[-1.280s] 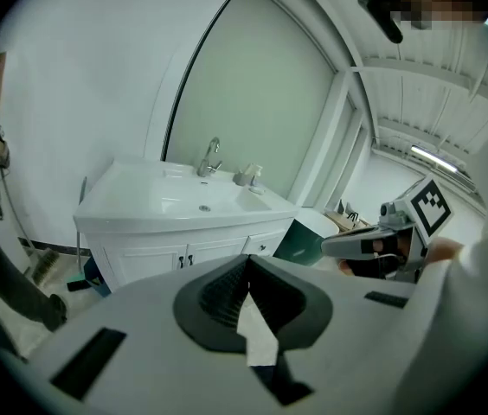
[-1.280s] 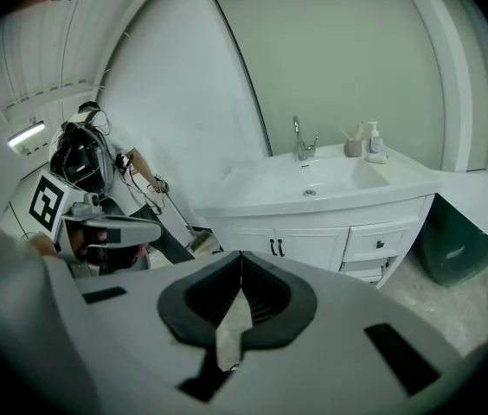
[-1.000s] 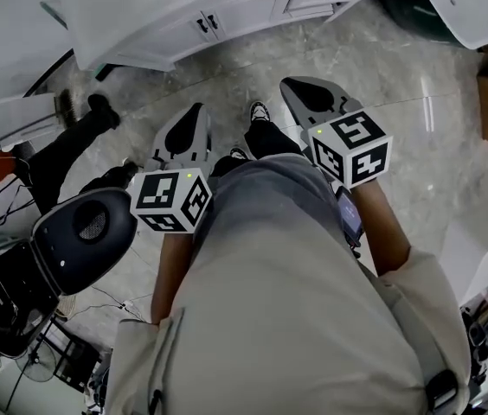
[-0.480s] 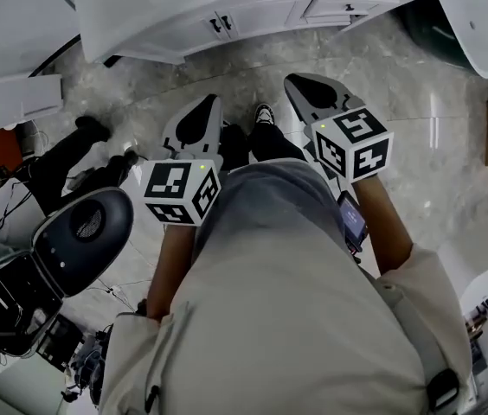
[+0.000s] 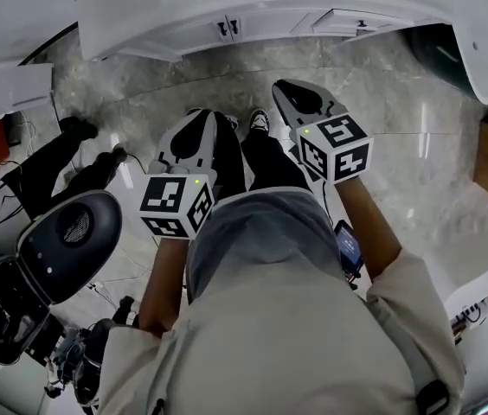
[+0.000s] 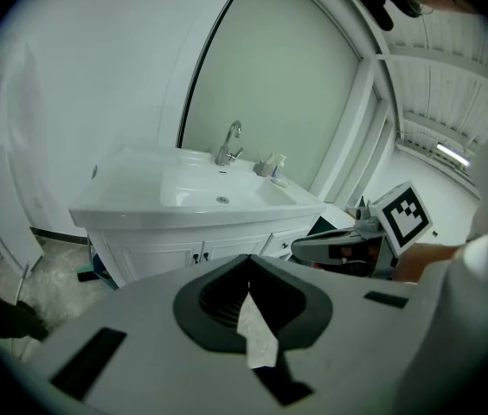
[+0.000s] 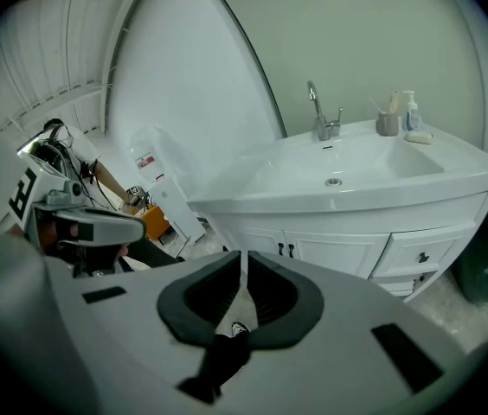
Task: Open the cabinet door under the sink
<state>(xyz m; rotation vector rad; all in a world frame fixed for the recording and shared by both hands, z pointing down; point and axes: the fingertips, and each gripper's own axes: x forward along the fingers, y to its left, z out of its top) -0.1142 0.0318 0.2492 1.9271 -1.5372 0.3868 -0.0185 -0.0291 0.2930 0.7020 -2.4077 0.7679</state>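
Two cabinet doors (image 7: 330, 253) sit side by side under the sink (image 7: 348, 167) of a white vanity (image 6: 140, 219). Both lie flush with the front, and their small dark handles (image 7: 285, 249) meet at the centre seam. In the head view the same cabinet doors (image 5: 253, 26) appear at the top of the frame, across a stretch of marble floor (image 5: 183, 85) from the standing person. A stack of drawers (image 7: 421, 253) occupies the vanity's side next to the doors and is likewise closed. The left gripper (image 5: 196, 124) and the right gripper (image 5: 289, 92) are held out in front of the person's body, pointing toward the vanity and somewhat downward, each well apart from the doors. In the left gripper view the left gripper (image 6: 248, 258) has its jaw tips together with nothing between them. The right gripper view shows the right gripper (image 7: 244, 253) in the same closed, empty state. Judged from these views, no part of the task is done: neither door has been touched or swung out. Left to do are the approach to the vanity, parting the jaws, taking one handle, and pulling that door outward on its hinge.
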